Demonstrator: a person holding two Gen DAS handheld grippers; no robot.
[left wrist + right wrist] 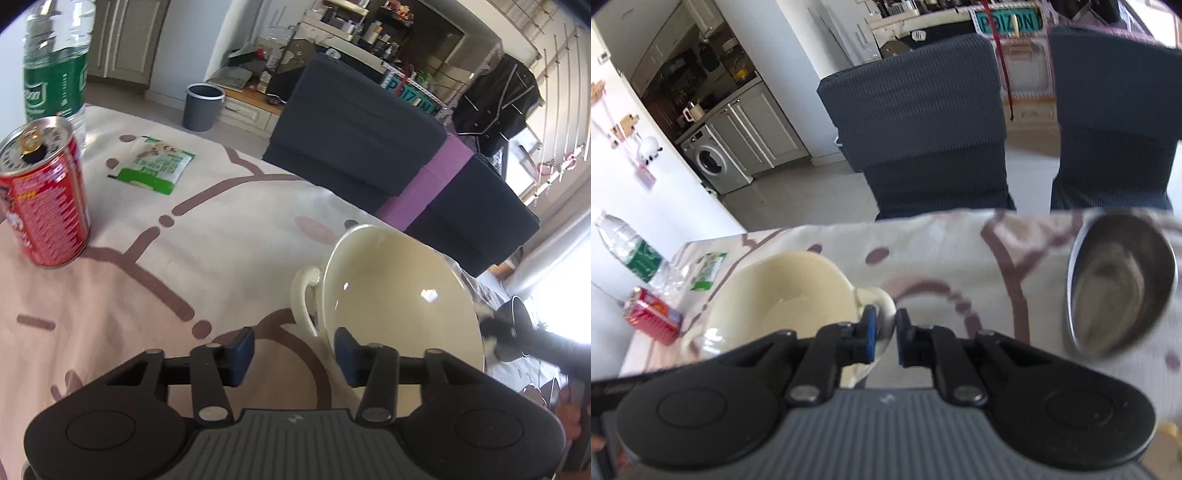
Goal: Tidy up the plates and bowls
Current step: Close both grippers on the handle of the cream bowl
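I pinch one handle of the cream ceramic two-handled bowl [783,291] near the counter's far edge in my right gripper [884,338], left gripper [293,356] jaws spread around the opposite handle, readying a two-handed lift.

Surface [229,236] draped in cream cloth with brown line pattern. Bore cream two-handled bowl [402,291], steel bowl [1123,288], red can [44,195], water bottle [55,70], green snack packet [155,166].

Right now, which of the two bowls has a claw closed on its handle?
The cream bowl: the right claw pinches its handle. The steel bowl sits untouched farther right.
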